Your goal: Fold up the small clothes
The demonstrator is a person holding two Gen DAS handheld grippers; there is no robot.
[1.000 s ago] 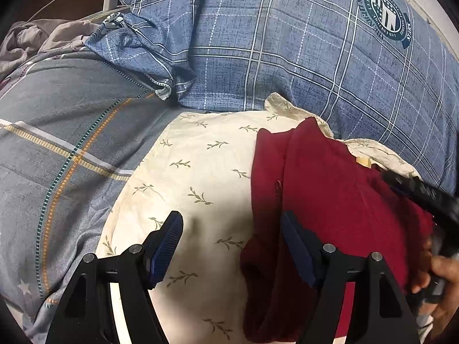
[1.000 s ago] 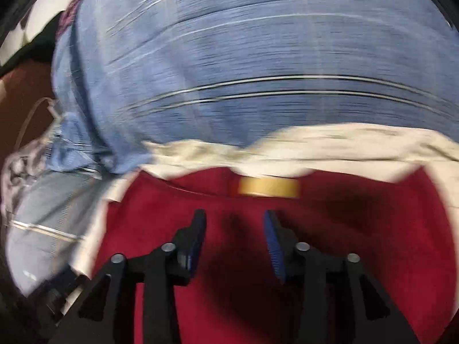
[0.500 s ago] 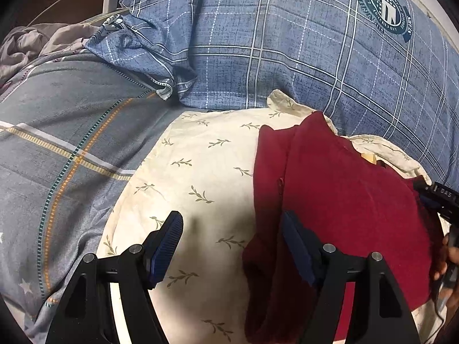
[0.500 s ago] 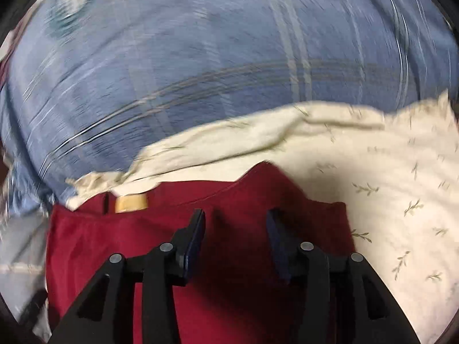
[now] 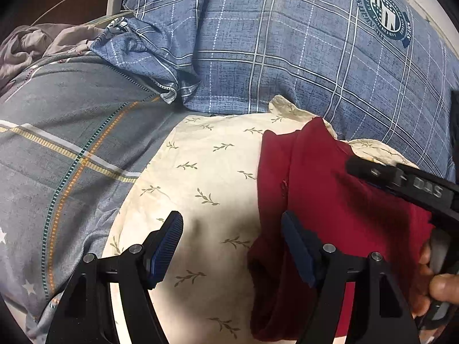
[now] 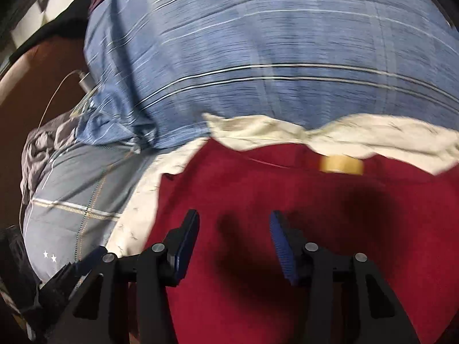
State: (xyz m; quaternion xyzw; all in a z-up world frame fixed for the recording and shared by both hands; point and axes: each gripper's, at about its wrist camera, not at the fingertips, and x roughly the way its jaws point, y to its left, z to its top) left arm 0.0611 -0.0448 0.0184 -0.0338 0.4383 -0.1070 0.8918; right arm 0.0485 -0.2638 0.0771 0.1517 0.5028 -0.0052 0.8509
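Note:
A dark red garment [image 5: 330, 200] lies partly folded on a cream cloth with leaf print [image 5: 206, 177]. My left gripper [image 5: 232, 246] is open and empty, low over the cream cloth, with its right finger at the garment's left edge. The right gripper shows in the left wrist view [image 5: 401, 180] over the garment's right side. In the right wrist view my right gripper [image 6: 233, 243] is open and empty just above the red garment [image 6: 315, 215], whose yellow neck label [image 6: 341, 164] lies at the far edge. That view is blurred.
A blue plaid pillow [image 5: 301, 51] lies behind the cloth. A grey striped duvet [image 5: 57, 149] lies to the left. A white charger and cable [image 5: 113, 4] sit at the far left by crumpled grey fabric [image 5: 34, 43].
The right gripper has swung back to the left over the red garment, and its view has turned. The left gripper has stayed still and open.

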